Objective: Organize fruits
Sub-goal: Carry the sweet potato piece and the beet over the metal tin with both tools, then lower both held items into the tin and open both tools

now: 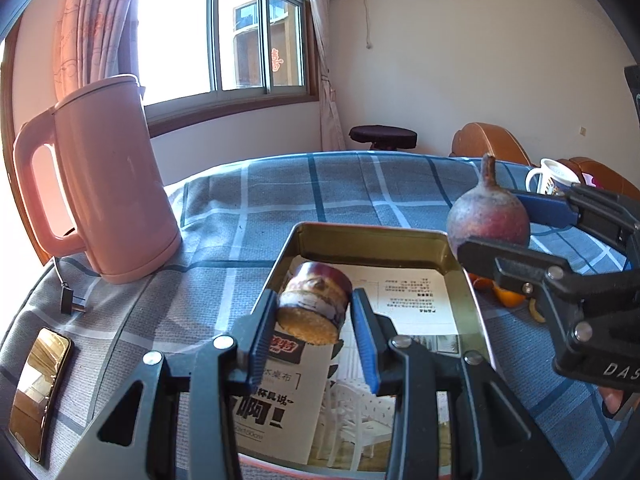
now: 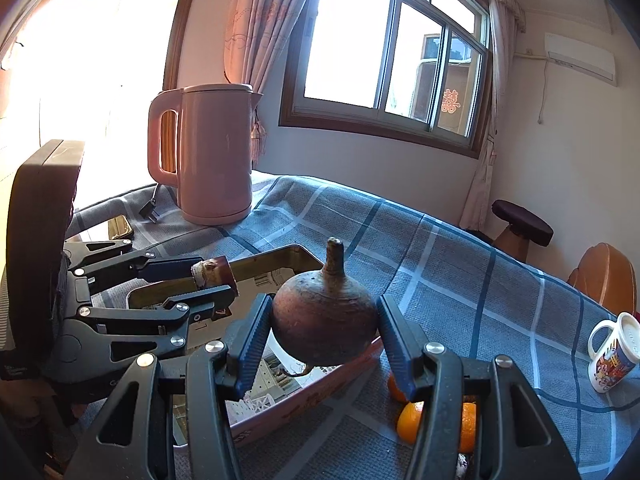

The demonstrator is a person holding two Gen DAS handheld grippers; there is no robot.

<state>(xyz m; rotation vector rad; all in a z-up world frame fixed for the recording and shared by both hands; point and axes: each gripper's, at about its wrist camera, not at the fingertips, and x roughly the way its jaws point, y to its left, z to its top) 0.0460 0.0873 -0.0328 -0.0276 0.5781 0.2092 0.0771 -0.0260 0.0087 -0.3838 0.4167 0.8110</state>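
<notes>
Fruits being sorted: a short cylindrical cut piece with dark purple skin and a pale yellow cut face point(image 1: 314, 304), and a round dull-red bulb-shaped fruit with a tapering stalk pointing up point(image 2: 326, 322). Both are carried in the air over or beside a shallow rectangular metal tin with a gold-coloured inner wall point(image 1: 372, 240), which stands on the blue-and-grey checked tablecloth point(image 1: 340, 184).

Left gripper point(image 1: 314, 334), black with blue pads, is narrowly parted and clamps the cylindrical piece by its sides, above the near half of the tin. Right gripper point(image 2: 324, 344) stands moderately wide, its blue pads pressing on the flanks of the round fruit; in the left wrist view this fruit hangs just beside the tin's far right corner, above its rim. A printed paper sheet point(image 1: 416, 300) lines the floor of the tin, which otherwise appears to hold no fruit yet.

Orange segments or small oranges point(image 2: 410, 420) lie on the cloth just outside the tin, on the right. Further out stand a pink plastic electric kettle point(image 1: 116, 184) with its unplugged black plug point(image 1: 72, 302), a smartphone with a dark glossy screen point(image 1: 38, 392), and a white printed mug point(image 2: 614, 356).

Step in hand, as judged: transport of both pieces to the tin, placement not yet done. The next move calls for lowering each piece inside the rim onto the paper before the jaws part, with the round fruit brought further inward first, since it may roll once released.
</notes>
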